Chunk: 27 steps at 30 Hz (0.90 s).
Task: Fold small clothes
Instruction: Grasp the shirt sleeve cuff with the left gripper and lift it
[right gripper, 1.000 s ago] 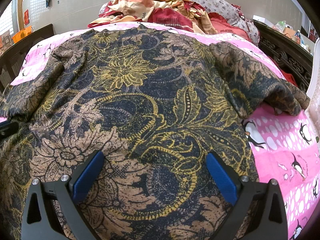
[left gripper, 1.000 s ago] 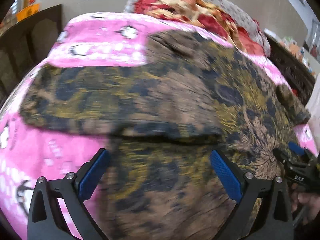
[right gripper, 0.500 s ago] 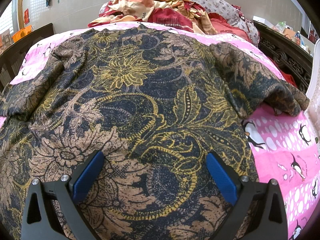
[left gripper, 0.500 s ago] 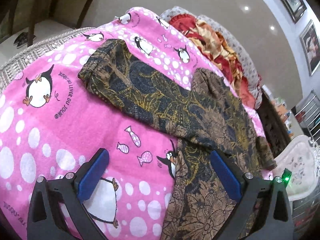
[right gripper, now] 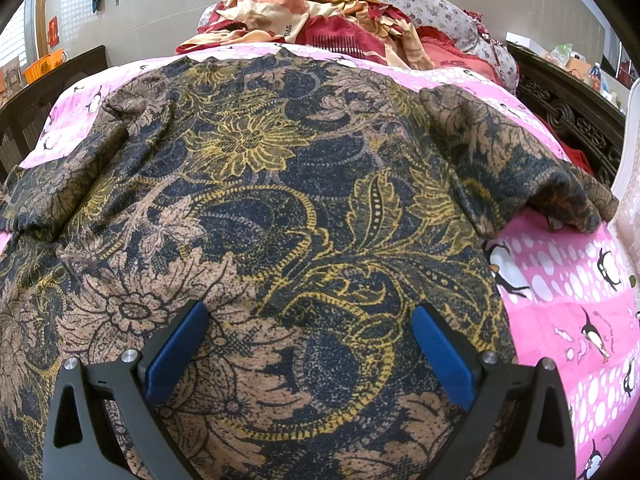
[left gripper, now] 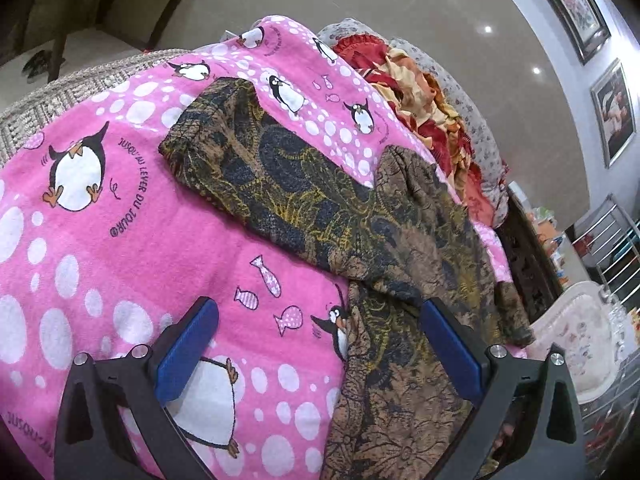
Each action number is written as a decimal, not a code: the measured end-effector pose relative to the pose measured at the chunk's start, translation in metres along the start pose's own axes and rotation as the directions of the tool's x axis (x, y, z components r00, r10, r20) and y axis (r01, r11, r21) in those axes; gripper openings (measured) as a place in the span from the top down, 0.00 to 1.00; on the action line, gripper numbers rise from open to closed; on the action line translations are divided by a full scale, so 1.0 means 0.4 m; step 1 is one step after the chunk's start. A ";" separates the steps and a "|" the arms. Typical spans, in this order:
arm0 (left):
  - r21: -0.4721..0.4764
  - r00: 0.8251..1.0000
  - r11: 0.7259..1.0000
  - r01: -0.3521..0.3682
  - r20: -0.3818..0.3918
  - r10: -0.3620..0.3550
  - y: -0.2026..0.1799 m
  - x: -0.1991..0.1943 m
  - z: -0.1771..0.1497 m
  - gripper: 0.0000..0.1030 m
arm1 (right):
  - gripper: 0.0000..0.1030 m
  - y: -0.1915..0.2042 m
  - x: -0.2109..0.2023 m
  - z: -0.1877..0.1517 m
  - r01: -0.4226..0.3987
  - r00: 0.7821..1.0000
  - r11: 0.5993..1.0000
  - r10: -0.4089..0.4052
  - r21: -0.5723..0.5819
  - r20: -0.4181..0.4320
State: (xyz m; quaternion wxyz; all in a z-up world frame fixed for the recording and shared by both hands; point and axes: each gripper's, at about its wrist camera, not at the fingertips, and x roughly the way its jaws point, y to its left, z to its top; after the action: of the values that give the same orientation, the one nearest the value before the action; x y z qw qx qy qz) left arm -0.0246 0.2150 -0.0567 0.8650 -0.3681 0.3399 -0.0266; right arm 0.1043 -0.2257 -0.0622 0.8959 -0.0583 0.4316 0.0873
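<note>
Both tools spread, empty: left tool (left gripper: 318,354), right tool (right gripper: 310,346); floral shirt (right gripper: 280,200) hem cut off below.

Floral-print top (right gripper: 280,208): dark navy, tan and yellow pattern, knit-like fabric. Lies spread flat, unfolded, on pink penguin-print blanket (right gripper: 568,304). Both sleeves out sideways; right sleeve (right gripper: 532,172) creased, cuff rumpled. From left wrist view, left sleeve (left gripper: 256,168) extends flat across blanket.

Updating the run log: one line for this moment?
left gripper: open, over blanket | right gripper: open, over shirt | shirt: spread flat, unfolded
</note>
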 end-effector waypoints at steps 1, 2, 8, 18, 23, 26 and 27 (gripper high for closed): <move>-0.016 1.000 1.000 0.015 0.005 -0.015 0.005 -0.004 0.002 0.17 | 0.00 0.003 -0.001 0.000 0.001 1.000 1.000 -0.001 0.000 0.001; -0.043 0.999 0.998 0.038 0.017 -0.038 0.016 -0.013 0.007 0.18 | 0.00 0.003 -0.001 0.000 0.002 1.000 1.000 -0.002 -0.001 0.000; -0.235 0.983 0.957 0.173 0.099 -0.154 0.094 -0.049 0.054 0.22 | 0.00 0.002 0.000 0.000 0.004 1.000 1.000 -0.004 -0.001 -0.001; -0.448 0.997 0.891 0.069 0.055 -0.050 0.165 0.065 0.236 0.22 | 0.00 0.001 0.001 0.000 0.006 1.000 1.000 -0.006 -0.001 -0.001; -0.450 0.999 0.893 0.010 0.038 0.008 0.159 0.084 0.256 0.22 | 0.00 0.003 0.001 -0.002 0.007 1.000 1.000 -0.007 -0.001 -0.001; -0.410 0.994 0.908 -0.087 0.021 0.105 0.143 0.079 0.240 0.57 | 0.00 0.003 0.001 -0.002 0.008 1.000 1.000 -0.008 0.000 -0.001; -0.402 0.990 0.907 -0.126 0.007 0.140 0.147 0.078 0.237 0.87 | 0.00 0.002 0.001 -0.002 0.008 1.000 1.000 -0.008 0.000 -0.001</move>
State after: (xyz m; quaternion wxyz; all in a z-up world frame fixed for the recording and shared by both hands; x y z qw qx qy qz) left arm 0.0449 0.3073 -0.0656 0.7771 -0.5137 0.3470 0.1090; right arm 0.1036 -0.2251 -0.0631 0.8960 -0.0602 0.4318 0.0838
